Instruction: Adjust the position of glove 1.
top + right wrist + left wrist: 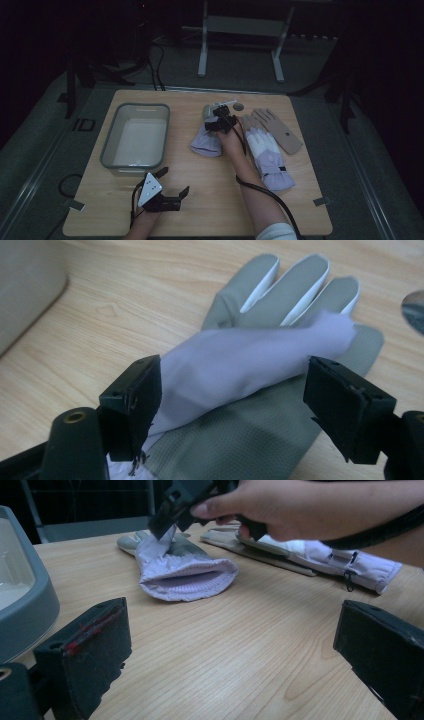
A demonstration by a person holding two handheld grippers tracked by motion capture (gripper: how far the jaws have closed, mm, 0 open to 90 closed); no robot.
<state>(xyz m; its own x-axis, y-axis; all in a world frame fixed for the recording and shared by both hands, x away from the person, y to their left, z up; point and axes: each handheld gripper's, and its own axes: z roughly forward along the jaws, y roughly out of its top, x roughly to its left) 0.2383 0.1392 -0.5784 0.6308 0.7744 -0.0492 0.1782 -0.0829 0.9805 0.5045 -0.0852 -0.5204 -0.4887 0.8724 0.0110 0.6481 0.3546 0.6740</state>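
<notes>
Jaws of the right gripper (235,407) stand spread astride the lilac fabric glove with grey palm (260,405), its fingers pointing away; the left gripper (170,186) waits spread, well apart.

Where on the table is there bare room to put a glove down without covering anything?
The near strip of the table, between the left gripper and the person's right forearm, is bare. So is the grey bin. The far right is crowded: the right gripper over the lilac glove, then a white-and-lilac glove and a tan glove.
</notes>
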